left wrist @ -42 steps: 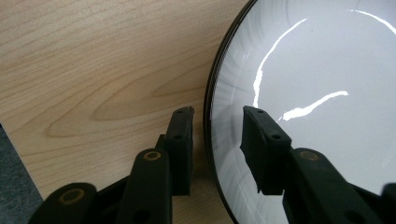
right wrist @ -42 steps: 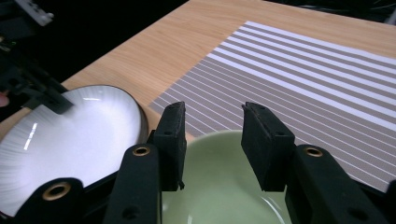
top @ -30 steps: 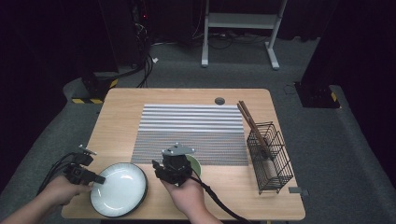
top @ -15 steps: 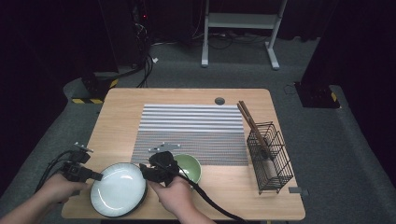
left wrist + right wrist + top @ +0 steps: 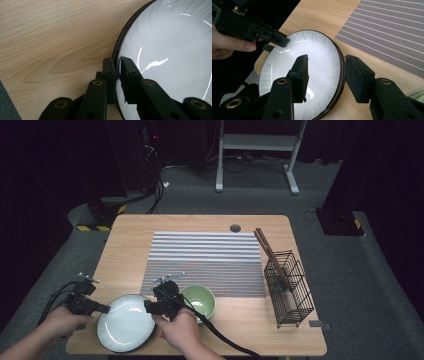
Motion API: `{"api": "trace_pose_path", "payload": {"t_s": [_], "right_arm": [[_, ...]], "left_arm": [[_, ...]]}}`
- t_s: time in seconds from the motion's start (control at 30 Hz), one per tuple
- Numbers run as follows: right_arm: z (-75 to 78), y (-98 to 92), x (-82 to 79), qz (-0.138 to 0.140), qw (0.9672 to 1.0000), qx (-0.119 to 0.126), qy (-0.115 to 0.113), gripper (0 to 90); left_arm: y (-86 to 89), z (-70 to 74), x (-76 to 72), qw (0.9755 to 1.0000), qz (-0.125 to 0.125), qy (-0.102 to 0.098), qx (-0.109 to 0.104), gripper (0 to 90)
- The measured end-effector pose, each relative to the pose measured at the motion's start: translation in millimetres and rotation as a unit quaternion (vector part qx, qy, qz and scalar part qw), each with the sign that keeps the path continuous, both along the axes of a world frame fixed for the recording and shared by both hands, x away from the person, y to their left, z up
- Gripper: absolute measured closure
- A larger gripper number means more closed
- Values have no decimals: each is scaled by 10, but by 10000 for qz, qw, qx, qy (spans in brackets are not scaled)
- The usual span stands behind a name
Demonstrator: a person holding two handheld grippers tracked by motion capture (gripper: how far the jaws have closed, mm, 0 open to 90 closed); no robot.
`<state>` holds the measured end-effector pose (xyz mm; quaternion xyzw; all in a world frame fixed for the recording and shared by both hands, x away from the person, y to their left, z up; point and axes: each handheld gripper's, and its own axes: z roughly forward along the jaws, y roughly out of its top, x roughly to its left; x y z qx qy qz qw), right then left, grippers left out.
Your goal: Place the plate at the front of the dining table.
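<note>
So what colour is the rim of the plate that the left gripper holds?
Dark brown, almost black, around a white plate; the right gripper view shows it best.

A light wooden table (image 5: 210,222) stands on grey carpet (image 5: 350,285) in a dark room; behind it a white desk frame (image 5: 257,142) and black cables (image 5: 155,190)

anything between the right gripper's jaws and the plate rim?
Nothing. In the right gripper view the right gripper straddles the plate rim with open jaws, one pad over the white face, one outside, a bare gap either side.
</note>
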<state>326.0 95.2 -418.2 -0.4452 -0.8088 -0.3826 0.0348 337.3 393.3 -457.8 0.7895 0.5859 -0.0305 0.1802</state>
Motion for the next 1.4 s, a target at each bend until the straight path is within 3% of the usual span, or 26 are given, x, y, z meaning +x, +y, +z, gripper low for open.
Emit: {"api": "trace_pose_path", "payload": {"t_s": [0.37,1.27,1.4], "right_arm": [[-81,124,-33,80,9995,-85,293,472],[-264,301,-73,-60,9984,-411,394,404],[-295,314,-66,-57,9982,-497,317,373]], "left_arm": [[40,-21,-16,9999,6,-59,-119,813],[32,-16,-14,9999,-82,-51,-113,813],[39,-15,-13,9999,-110,-68,-91,814]]}}
